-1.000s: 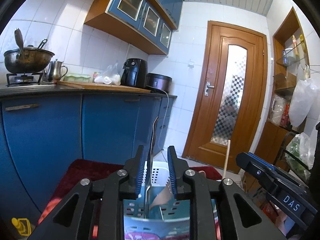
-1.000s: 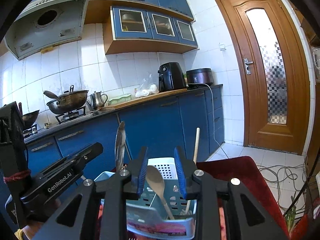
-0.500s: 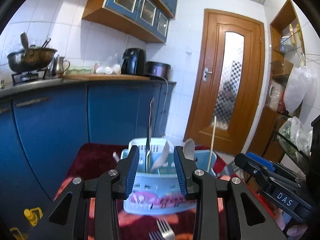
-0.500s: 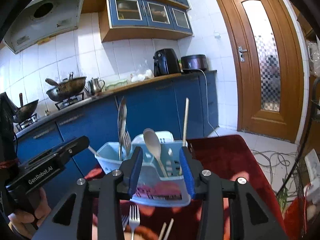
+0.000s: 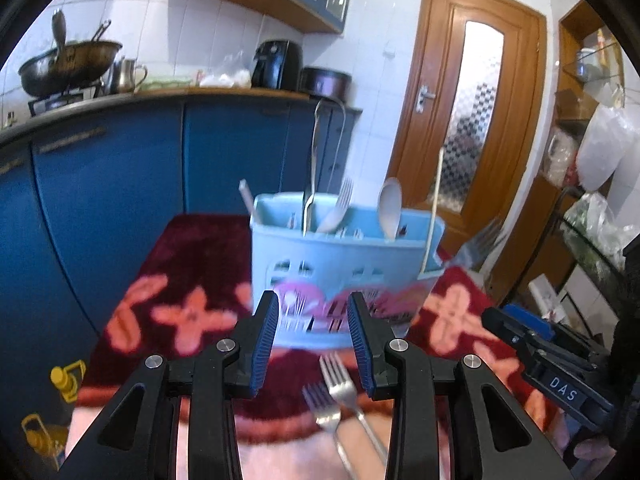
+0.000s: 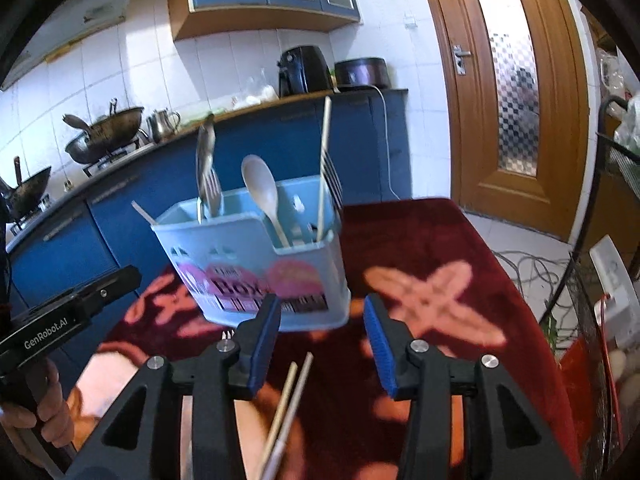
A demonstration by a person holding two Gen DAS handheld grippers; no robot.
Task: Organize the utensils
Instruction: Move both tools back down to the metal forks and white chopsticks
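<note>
Two forks (image 5: 334,394) lay flat on the soft red cloth (image 5: 192,256), low in the middle of the left view, waiting for me. My left gripper (image 5: 312,344) and right gripper (image 6: 318,340) were both spread wide, holding nothing. The blue plastic holder (image 6: 248,256) stood mid-frame, keeping spoons upright. Thin sticks (image 6: 290,396), maybe wooden chopsticks, lay below it.

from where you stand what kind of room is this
Most likely a home kitchen: a wok sits on a gas burner, blue cabinets run under a tiled wall, and an air fryer stands on the counter.
</note>
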